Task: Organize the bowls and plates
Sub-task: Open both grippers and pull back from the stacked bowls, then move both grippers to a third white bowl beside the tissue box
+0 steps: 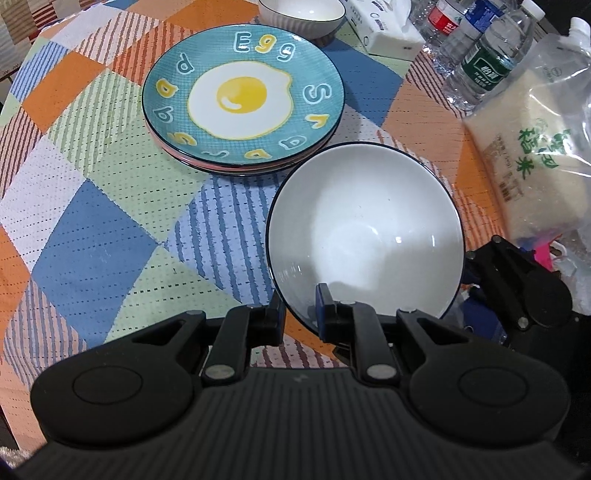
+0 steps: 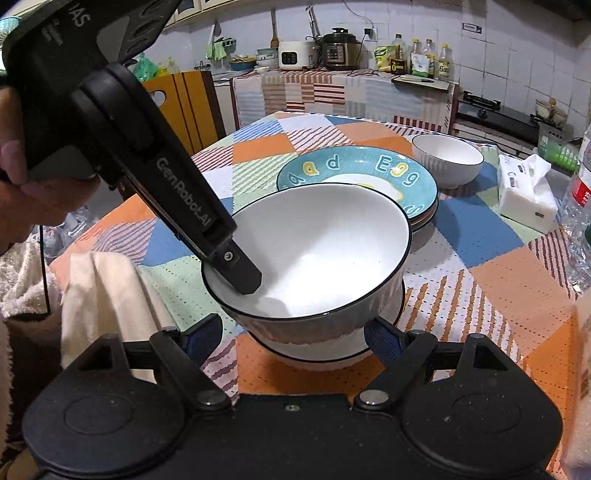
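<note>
My left gripper (image 1: 301, 314) is shut on the near rim of a white bowl (image 1: 365, 236) with a dark rim line. In the right wrist view that bowl (image 2: 325, 251) sits tilted in a second white bowl (image 2: 317, 350), with the left gripper's finger (image 2: 240, 273) inside it. My right gripper (image 2: 291, 336) is open, its fingers either side of the lower bowl. A stack of plates topped by a teal fried-egg plate (image 1: 242, 99) lies beyond, also in the right wrist view (image 2: 373, 170). A third white bowl (image 1: 301, 14) stands behind the plates, seen too in the right wrist view (image 2: 447, 158).
A tissue pack (image 1: 384, 29), several water bottles (image 1: 484, 55) and a bag of rice (image 1: 532, 147) stand at the table's right. A white towel (image 2: 107, 299) hangs at the near left edge. A chair back (image 2: 184, 99) and kitchen counter (image 2: 332, 85) lie beyond the table.
</note>
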The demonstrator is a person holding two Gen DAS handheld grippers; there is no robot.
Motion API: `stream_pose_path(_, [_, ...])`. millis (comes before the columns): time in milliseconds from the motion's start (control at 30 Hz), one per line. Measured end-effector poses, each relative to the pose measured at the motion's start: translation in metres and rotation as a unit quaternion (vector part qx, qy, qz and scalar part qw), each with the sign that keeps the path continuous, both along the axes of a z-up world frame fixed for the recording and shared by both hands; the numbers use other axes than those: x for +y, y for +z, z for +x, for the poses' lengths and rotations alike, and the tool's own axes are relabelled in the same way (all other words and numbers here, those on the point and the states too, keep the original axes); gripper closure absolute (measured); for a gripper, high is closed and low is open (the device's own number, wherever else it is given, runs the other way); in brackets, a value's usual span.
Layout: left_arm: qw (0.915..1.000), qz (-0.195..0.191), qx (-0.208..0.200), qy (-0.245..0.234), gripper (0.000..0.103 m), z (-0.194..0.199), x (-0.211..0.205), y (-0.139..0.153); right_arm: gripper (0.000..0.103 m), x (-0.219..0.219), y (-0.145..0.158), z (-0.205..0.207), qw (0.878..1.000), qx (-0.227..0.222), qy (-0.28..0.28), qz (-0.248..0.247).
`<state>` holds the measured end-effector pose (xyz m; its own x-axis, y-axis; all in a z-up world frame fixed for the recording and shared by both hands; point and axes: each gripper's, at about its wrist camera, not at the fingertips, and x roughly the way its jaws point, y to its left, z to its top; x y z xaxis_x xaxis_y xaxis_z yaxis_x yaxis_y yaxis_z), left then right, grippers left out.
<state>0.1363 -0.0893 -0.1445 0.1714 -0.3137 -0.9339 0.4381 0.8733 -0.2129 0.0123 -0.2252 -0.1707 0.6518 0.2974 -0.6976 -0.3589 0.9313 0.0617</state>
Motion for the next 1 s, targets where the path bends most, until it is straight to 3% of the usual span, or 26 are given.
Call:
stream_pose_path(133, [0.9988,0.037,-0.031,-0.008,0.088,-0.003,-0.006,-0.005,0.015,0.007,0.001,-0.001,0.999,-0.006,-0.007,-0.033])
stream_pose_path(267, [0.9986,0.037,-0.035,-0.012,0.088,-0.001,-0.008,-0.008,0.015,0.013,0.003,0.001,0.997,-0.008,-0.01,-0.074])
stream_pose_path(567, [0.9989,0.035,-0.027,-0.015,0.085,-0.001,-0.009,-0.009,0.015,0.005,0.003,-0.002,0.999,0.003,-0.015,-0.052])
stream_pose_path(600, [0.9988,0.032,-0.03,-0.022,0.08,-0.002,-0.009,-0.006,0.016,0.003,0.004,-0.002,0.999,0.005,-0.015,-0.05])
stream_pose_path(1000, [0.9974,0.021,-0.055,-0.041,0.07,-0.012,-0.01,0.031,0.016,-0.043,0.054,-0.015,0.997,-0.04,-0.062,-0.01])
